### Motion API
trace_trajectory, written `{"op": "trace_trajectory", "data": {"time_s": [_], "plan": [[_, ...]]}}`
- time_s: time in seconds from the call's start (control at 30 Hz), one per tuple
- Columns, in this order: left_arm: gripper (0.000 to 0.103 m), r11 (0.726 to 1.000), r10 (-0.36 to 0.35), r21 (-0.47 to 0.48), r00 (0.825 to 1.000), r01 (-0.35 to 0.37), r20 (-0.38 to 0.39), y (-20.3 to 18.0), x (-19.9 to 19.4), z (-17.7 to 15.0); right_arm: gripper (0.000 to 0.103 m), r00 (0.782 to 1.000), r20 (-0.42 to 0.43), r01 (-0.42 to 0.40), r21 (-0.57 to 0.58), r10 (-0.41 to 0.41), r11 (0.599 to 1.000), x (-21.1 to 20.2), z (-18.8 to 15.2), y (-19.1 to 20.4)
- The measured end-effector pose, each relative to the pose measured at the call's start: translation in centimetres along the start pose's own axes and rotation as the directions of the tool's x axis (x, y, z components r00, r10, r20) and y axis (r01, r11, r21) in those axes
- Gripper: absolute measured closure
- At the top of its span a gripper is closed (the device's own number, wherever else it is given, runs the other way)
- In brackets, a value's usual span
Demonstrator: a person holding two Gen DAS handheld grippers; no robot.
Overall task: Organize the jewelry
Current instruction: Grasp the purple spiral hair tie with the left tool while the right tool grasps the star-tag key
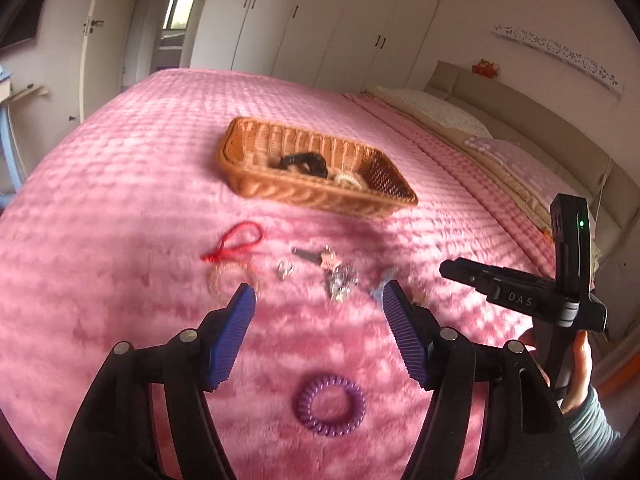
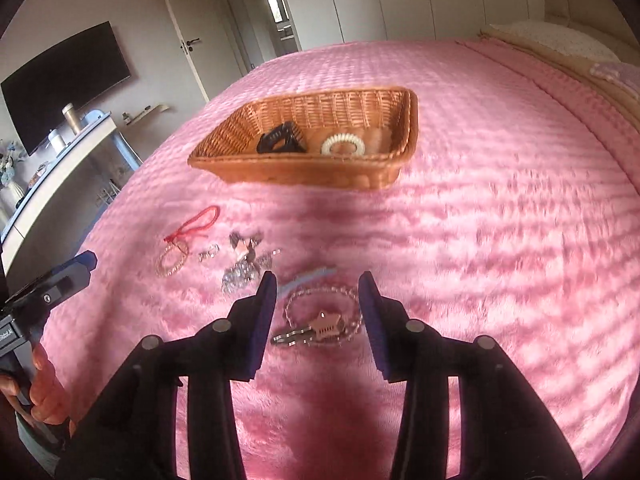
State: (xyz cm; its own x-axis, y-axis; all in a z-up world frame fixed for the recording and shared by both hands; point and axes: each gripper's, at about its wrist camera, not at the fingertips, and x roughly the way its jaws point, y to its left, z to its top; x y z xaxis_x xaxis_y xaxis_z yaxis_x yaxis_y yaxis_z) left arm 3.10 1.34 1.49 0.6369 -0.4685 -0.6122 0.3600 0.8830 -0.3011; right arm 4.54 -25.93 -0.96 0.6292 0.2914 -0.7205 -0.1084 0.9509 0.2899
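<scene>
Left gripper (image 1: 318, 294) jaws wide over the purple hair tie (image 1: 329, 405), nothing held; right gripper (image 2: 317, 282) jaws parted, empty, above the star clip (image 2: 320, 326); basket (image 2: 304, 170) beyond.

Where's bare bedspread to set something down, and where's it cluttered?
Free: the wide bedspread right of the wicker basket and of the small pieces, toward the pillows; also beyond the basket. Crowded: the strip below the basket, from red cord to star clip. A purple coil hair tie lies nearer.
</scene>
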Motion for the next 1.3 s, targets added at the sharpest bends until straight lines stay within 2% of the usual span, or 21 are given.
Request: {"op": "trace_trajectory", "data": {"time_s": [0.1,0.17,0.3,0.43,0.63,0.8,0.9,0.97,1.07,1.17,1.23,1.3], "plan": [[0.040,1.000,0.012,-0.024,0.997,-0.014,-0.071,0.7,1.2,-2.2,0.064,0.999,-0.035,-0.029,0.030,0.030,0.999,1.0,-1.2,-0.6],[0.045,0.999,0.007,-0.041,0.995,-0.012,-0.104,1.1,2.1,-3.4,0.069,0.997,-0.055,-0.059,0.037,0.061,0.998,1.4,-1.6,-0.9],[0.050,0.998,0.011,-0.060,0.988,-0.020,-0.152,1.8,3.7,-4.7,0.070,0.995,-0.079,-0.065,0.019,0.066,0.998,2.1,-1.8,-0.2],[0.051,0.999,0.026,-0.032,0.988,-0.031,-0.151,1.5,4.0,-5.0,0.070,0.992,-0.121,-0.019,0.020,0.021,1.000,3.7,-1.7,0.0],[0.051,0.999,0.031,-0.022,0.989,-0.035,-0.144,1.3,4.2,-5.2,0.070,0.990,-0.136,-0.034,0.018,0.036,0.999,5.2,-1.2,0.8],[0.051,0.999,0.050,-0.002,0.988,-0.051,-0.143,0.9,4.3,-5.3,0.070,0.990,-0.141,0.004,-0.019,-0.006,1.000,5.8,-1.1,2.0],[0.051,0.997,0.074,0.023,0.987,-0.071,-0.142,0.4,4.4,-5.4,0.082,0.991,-0.129,0.025,-0.059,-0.033,0.998,5.4,-1.7,2.7],[0.051,0.996,0.081,0.032,0.987,-0.077,-0.140,0.3,4.4,-5.4,0.082,0.993,-0.111,0.029,-0.078,-0.038,0.997,4.8,-2.2,3.0],[0.051,0.996,0.082,0.038,0.986,-0.077,-0.142,0.2,4.2,-5.6,0.082,0.997,-0.082,-0.014,-0.101,0.006,0.995,3.2,-3.1,3.4],[0.051,0.997,0.075,0.039,0.986,-0.070,-0.147,0.1,3.8,-6.0,0.082,0.991,-0.121,-0.082,-0.153,0.064,0.985,2.4,-4.2,4.4],[0.051,0.997,0.074,0.041,0.986,-0.069,-0.148,0.0,3.6,-6.3,0.082,0.984,-0.167,-0.089,-0.198,0.056,0.976,3.0,-5.1,5.2],[0.051,0.996,0.081,0.044,0.985,-0.075,-0.150,-0.2,3.4,-6.5,0.082,0.988,-0.155,-0.064,-0.236,0.027,0.970,2.9,-5.7,5.7]]}}
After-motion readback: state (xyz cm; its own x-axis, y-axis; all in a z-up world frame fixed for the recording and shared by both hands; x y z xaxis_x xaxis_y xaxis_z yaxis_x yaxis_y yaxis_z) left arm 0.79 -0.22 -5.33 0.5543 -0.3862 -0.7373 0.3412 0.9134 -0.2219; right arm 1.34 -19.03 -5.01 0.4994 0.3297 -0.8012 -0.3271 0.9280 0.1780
